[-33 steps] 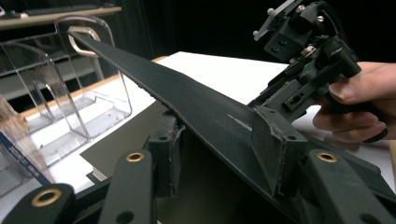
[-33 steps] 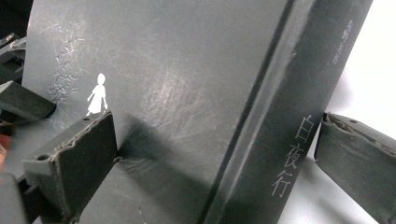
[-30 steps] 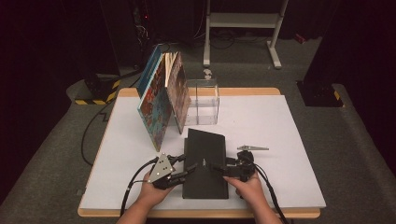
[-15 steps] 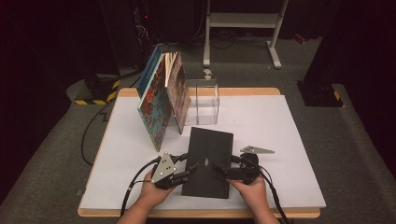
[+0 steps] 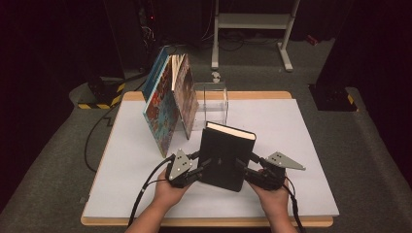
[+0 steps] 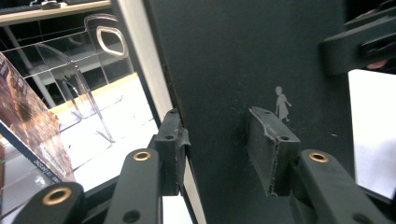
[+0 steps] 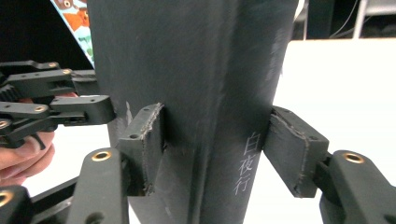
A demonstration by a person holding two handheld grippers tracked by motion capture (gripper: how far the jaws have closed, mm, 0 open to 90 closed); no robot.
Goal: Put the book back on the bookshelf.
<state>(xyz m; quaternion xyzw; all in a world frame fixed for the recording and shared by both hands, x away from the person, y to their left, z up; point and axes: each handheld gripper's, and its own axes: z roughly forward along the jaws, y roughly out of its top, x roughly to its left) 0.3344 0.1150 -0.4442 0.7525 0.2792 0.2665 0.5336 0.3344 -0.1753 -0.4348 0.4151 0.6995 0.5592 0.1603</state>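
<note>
A black hardcover book (image 5: 226,155) stands tilted up near the table's front edge, its page edges facing the far side. My left gripper (image 5: 206,165) grips its left side. In the left gripper view the pads (image 6: 268,149) press the cover and the page edge of the book (image 6: 243,56). My right gripper (image 5: 243,167) clamps the spine side, where both pads (image 7: 144,144) sit against the book (image 7: 187,60) next to white characters. The jaws of both grippers have just been closing onto the book.
Several colourful picture books (image 5: 167,104) lean at the back left of the white table cover (image 5: 301,126). A clear acrylic stand (image 5: 214,102) is beside them, just behind the black book. A wooden table edge (image 5: 204,222) runs along the front.
The black book lay flat on the table a second ago and now stands raised between both grippers. The right gripper has risen and its jaws have drawn in on the spine.
</note>
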